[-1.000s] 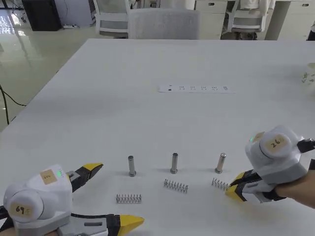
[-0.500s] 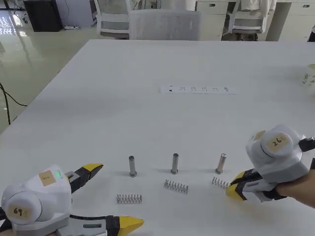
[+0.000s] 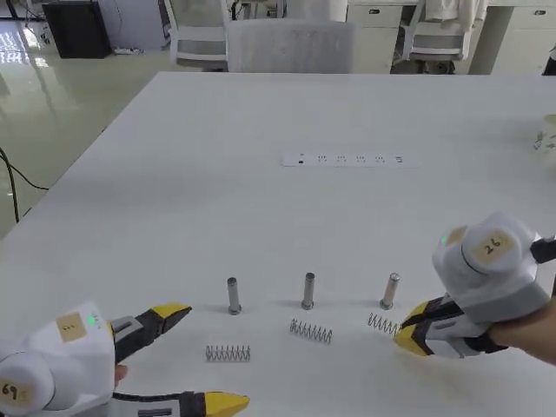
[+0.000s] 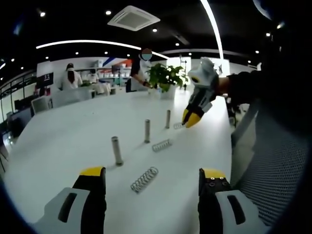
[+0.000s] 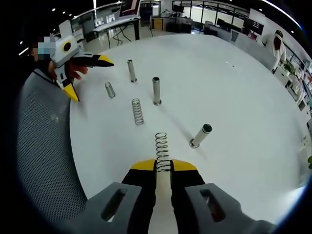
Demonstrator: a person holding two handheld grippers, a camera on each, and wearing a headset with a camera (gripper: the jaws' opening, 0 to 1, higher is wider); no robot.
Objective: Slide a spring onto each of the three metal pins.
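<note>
Scene: head view looks down on a white table (image 3: 261,174). 3 metal pins stand in a row near the front edge, w/ 3 springs close in front of them.
Pins: left pin (image 3: 233,295), middle pin (image 3: 308,290), right pin (image 3: 391,290). All stand upright on wider bases, long axis vertical. All are bare and well apart from each other.
Right gripper (image 3: 407,334): jaws clenched on one end of the right spring (image 3: 380,323). In the right gripper view the coil sticks straight fwd from btw. the yellow tips.
Right spring: long axis approx. left-right across the table. Free end points left, its tip near the base of the right pin. Can't tell if it rests on the table or is lifted a bit.
Middle spring (image 3: 310,330): lies flat just in front of the middle pin. Long axis approx. left-right, slightly skewed. Apart from both grippers.
Left spring (image 3: 228,353): lies flat in front of the left pin, long axis parallel to the pin row.
Left gripper (image 4: 152,173): jaws released and spread wide, holding nothing. The left spring lies just ahead, btw. the two tips, not touching them.
In the way: bare tabletop btw. right spring tip and right pin.
Around: white power strip (image 3: 347,159) lies farther back, well apart from the pins. Office chairs (image 3: 289,43) stand beyond the far edge.
</note>
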